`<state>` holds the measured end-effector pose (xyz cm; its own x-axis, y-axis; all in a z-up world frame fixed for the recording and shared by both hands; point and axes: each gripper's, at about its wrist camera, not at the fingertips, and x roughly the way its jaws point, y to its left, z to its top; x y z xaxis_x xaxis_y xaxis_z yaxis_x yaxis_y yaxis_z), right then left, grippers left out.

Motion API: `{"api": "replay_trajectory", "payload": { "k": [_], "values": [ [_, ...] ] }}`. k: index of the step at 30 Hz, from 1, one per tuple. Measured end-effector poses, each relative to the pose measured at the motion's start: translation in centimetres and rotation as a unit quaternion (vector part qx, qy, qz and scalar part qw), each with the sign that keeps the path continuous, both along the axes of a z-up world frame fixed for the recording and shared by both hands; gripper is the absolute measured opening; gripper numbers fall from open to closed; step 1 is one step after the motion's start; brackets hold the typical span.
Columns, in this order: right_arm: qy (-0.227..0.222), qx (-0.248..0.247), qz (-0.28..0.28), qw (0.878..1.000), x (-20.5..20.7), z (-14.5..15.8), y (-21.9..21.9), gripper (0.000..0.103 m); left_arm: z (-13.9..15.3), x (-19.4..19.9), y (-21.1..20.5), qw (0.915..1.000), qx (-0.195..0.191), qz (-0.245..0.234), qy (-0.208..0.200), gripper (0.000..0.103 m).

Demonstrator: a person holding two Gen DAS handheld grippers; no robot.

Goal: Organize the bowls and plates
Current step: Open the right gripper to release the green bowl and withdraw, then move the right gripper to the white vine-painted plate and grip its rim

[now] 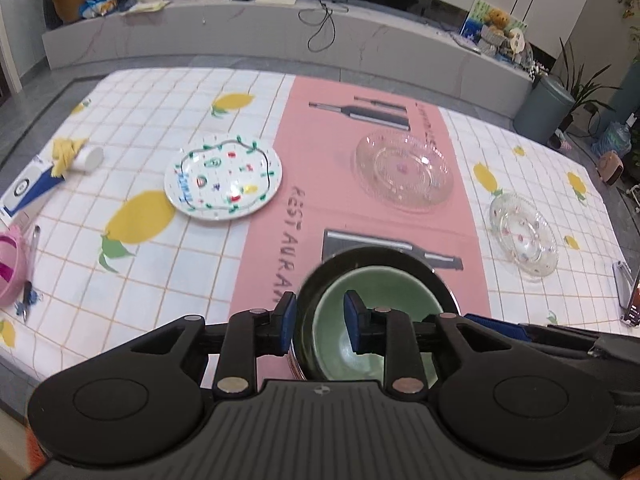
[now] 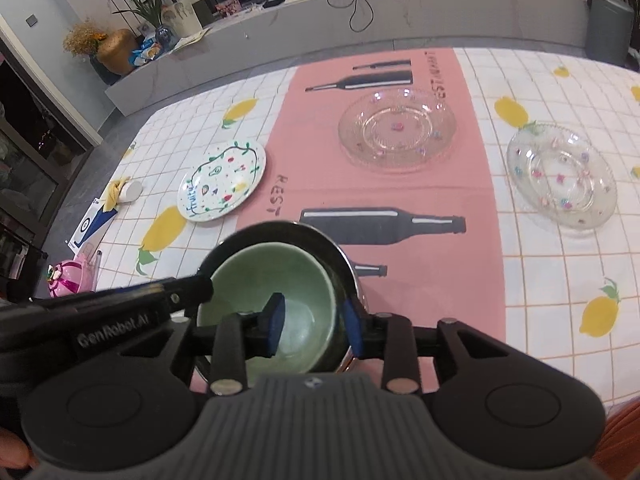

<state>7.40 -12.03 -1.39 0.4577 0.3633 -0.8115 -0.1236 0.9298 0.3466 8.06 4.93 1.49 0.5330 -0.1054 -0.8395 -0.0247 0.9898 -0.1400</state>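
Two bowls nested on pink runner (image 1: pixel 316 128): green bowl (image 1: pixel 372 336) inside dark bowl (image 1: pixel 384 254). Left gripper (image 1: pixel 320 322) jaws set narrowly apart astride left rims, pads not seen pressing. Right gripper (image 2: pixel 314 326) jaws likewise parted astride right rims, no grip seen. Painted plate (image 1: pixel 224 178) lies well beyond left jaws; big glass plate (image 1: pixel 404 170) straight ahead; small glass plate (image 2: pixel 562 180) far right.

Both wrist cameras look steeply down along their jaws, close above the nested bowls (image 1: pixel 372 320) (image 2: pixel 272 312); both views share the surface (image 1: pixel 160 240) (image 2: pixel 540 300) and its plates.
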Motion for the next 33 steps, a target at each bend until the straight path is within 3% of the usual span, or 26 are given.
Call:
{"api": "replay_trajectory", "payload": {
  "k": [6,13,26,33],
  "values": [
    [-0.033,-0.008,-0.009,0.999,-0.7,1.1,-0.4,0.037,1.3,-0.9,1.5,0.9990,-0.034,0.007,-0.027,0.040],
    [-0.061,0.026,-0.014,0.998,-0.6,1.9,-0.5,0.039,1.9,-1.1,3.7,0.9980,-0.021,0.018,-0.056,0.042],
    [-0.021,0.061,0.001,0.998,5.5,0.8,1.8,0.039,1.0,3.2,9.3,0.9972,-0.037,0.038,-0.053,0.042],
    [0.036,0.070,0.022,0.997,11.1,-1.0,4.5,0.039,-1.0,7.1,12.1,0.9982,-0.032,0.044,-0.025,0.042]
  ]
}}
